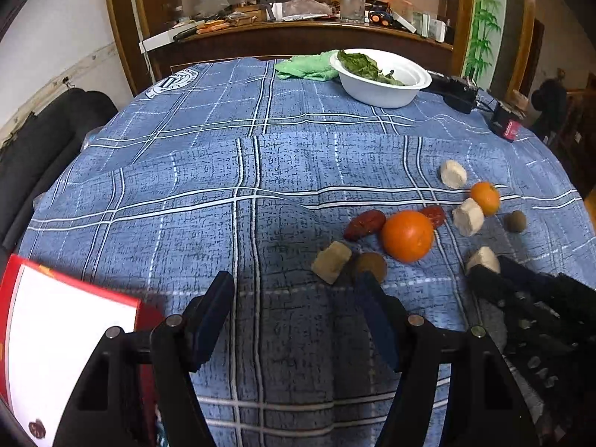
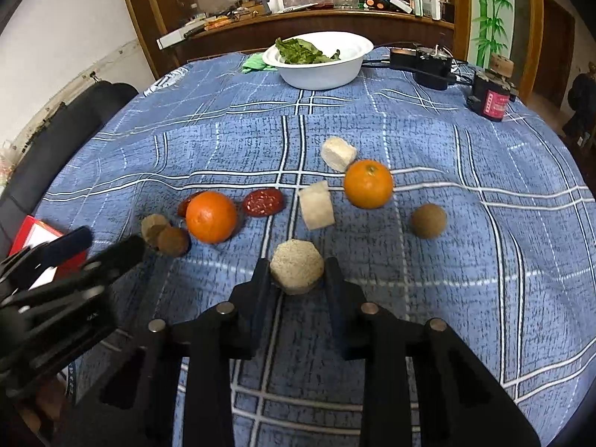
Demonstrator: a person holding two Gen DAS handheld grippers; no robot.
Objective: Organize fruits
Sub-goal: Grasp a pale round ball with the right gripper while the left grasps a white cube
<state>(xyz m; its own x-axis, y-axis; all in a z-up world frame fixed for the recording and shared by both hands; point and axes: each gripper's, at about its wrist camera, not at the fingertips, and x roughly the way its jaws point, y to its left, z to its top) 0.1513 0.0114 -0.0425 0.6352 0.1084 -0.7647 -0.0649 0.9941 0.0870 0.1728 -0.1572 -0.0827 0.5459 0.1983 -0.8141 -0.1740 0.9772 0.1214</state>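
Fruits and food pieces lie scattered on the blue plaid tablecloth (image 2: 409, 134). Two oranges (image 2: 211, 216) (image 2: 368, 184), two red slices (image 2: 263, 202), brown kiwi-like fruits (image 2: 428, 220) (image 2: 173, 241) and several pale beige chunks (image 2: 316, 205) show in the right wrist view. My right gripper (image 2: 297, 271) has its fingers against both sides of a round beige chunk (image 2: 297, 271) on the cloth. My left gripper (image 1: 294, 290) is open and empty above the cloth, left of the large orange (image 1: 407, 235) and a beige chunk (image 1: 331, 262).
A white bowl (image 2: 320, 70) with green leaves stands at the far side, a green cloth (image 1: 305, 67) beside it. Black devices (image 2: 428, 63) and a red-labelled one (image 2: 491, 98) sit at the back right. A red-and-white box (image 1: 67, 335) lies at the left near edge.
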